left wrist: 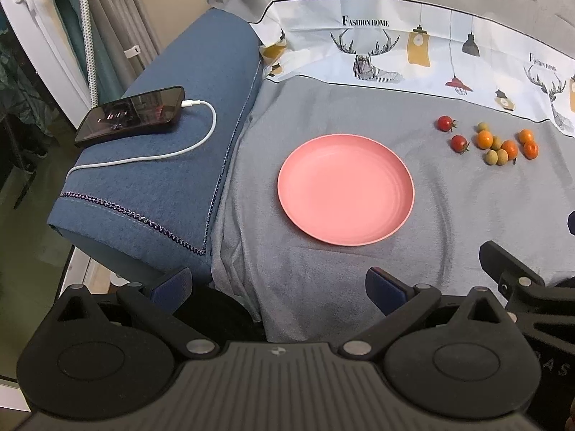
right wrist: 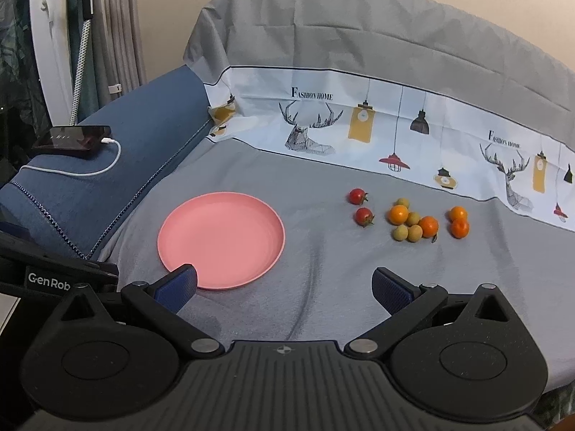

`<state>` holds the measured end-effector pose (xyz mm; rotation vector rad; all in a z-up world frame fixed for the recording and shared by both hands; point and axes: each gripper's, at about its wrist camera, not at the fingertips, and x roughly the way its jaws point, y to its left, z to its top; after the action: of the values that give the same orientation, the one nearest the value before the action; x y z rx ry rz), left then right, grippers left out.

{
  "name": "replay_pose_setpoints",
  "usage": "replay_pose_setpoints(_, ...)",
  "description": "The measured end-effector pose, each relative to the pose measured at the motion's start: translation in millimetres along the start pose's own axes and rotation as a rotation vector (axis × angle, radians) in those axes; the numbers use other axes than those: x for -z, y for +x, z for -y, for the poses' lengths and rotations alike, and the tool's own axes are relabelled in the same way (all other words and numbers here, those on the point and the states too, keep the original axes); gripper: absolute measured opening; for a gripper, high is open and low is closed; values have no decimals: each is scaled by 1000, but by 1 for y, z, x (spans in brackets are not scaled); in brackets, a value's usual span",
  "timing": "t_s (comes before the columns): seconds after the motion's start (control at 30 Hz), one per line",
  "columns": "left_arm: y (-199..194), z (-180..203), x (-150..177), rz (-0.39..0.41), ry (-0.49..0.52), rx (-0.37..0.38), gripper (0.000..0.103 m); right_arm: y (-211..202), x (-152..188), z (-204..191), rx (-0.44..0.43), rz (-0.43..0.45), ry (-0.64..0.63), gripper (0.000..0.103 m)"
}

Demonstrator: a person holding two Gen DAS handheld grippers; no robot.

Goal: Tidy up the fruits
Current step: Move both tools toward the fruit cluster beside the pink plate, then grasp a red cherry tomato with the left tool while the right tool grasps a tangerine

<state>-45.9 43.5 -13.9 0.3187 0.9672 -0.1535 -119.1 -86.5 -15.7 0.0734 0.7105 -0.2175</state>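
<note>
Left tool [left wrist: 278, 287]: wide, empty.
Right tool [right wrist: 284, 283]: wide, empty.
Plate [right wrist: 221, 240]: empty.
Fruits [right wrist: 413, 217]: beside plate, on sheet [right wrist: 323, 287].

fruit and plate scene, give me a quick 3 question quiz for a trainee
1. True or false: the pink plate already holds fruit.
2. How many red tomatoes lie on the grey cloth? A) two B) four C) six
3. Fill in: the phone on the blue cushion is plugged into a white ____.

Key
1. False: it is bare; all the fruit lies to its right on the cloth.
2. A.
3. Cable.

The left gripper and right gripper are both open.
</note>
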Motion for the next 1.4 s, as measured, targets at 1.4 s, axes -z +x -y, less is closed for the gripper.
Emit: replay_pose_setpoints(1.4,286,268,-187,-195,95,259,103,294,11,330,493,-3,431,102)
